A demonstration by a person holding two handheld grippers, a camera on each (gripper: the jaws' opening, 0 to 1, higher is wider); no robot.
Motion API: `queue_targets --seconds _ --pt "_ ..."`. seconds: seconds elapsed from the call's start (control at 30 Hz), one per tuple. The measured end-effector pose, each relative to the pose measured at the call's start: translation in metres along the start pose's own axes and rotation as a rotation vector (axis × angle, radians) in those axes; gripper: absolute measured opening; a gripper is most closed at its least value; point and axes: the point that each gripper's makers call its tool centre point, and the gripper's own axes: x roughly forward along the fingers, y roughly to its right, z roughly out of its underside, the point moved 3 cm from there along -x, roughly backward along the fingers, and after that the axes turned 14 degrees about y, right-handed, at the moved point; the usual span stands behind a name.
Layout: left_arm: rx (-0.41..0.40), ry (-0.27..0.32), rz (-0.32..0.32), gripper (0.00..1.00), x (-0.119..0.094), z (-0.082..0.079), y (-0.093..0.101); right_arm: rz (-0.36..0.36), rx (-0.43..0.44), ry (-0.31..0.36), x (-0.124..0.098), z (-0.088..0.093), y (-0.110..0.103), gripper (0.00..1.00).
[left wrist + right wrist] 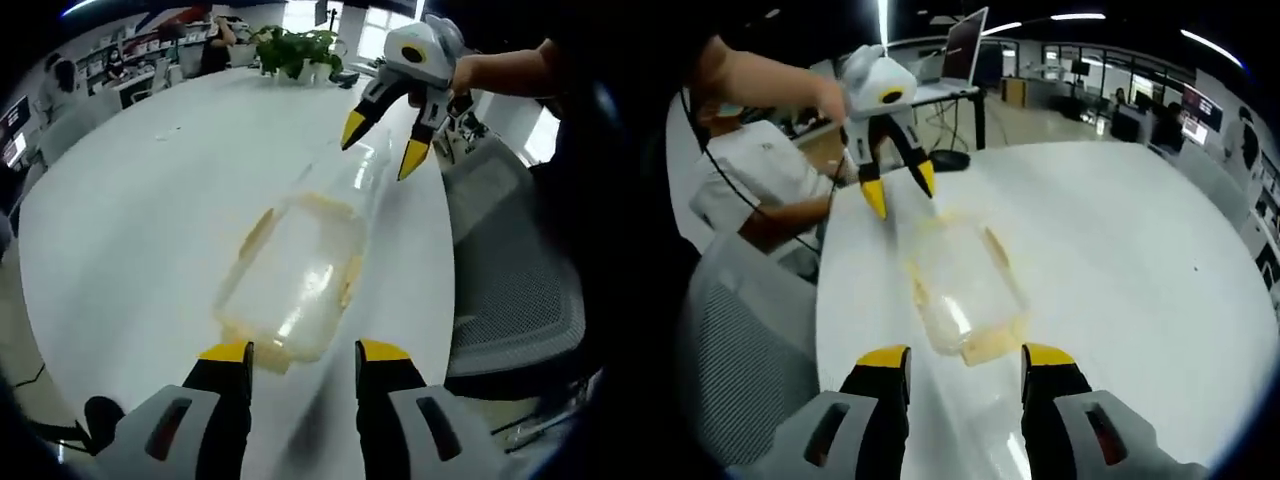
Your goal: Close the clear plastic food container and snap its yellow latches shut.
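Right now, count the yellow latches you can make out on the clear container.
2 clearly: on the clear container, one yellow latch runs along one long side and another yellow latch along the opposite long side. The yellowish ends are too blurred to tell whether more sit there.

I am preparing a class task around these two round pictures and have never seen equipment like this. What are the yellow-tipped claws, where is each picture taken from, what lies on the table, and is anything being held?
There is no robot here. A person holds a two-jaw gripper in each hand, and a small fisheye camera rides on each one, looking forward along its jaws.

The left gripper view looks out over the left gripper; the right gripper comes in from across the table. The right gripper view looks the other way: the right gripper is at the bottom, the left gripper opposite.

Between them, on the white table, lies the clear plastic food container with its yellow latches. The same container shows at.

Both grippers have their jaws apart and hold nothing. A potted plant stands at the far end.
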Motion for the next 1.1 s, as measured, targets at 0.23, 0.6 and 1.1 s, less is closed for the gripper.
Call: queue_targets --seconds 0.23,0.6,1.1 --pt "0.077 -0.046 0.027 0.39 0.005 0.002 -0.004 -0.016 -0.021 -0.025 0.004 0.002 0.001 0.44" --pt "0.135 -0.089 0.051 0.38 0.012 0.008 -0.011 -0.031 -0.031 -0.056 0.013 0.005 0.007 0.43" --pt "0.221 -0.147 0.082 0.36 0.016 0.015 -0.016 -0.083 -0.092 -0.159 0.029 0.014 0.011 0.44"
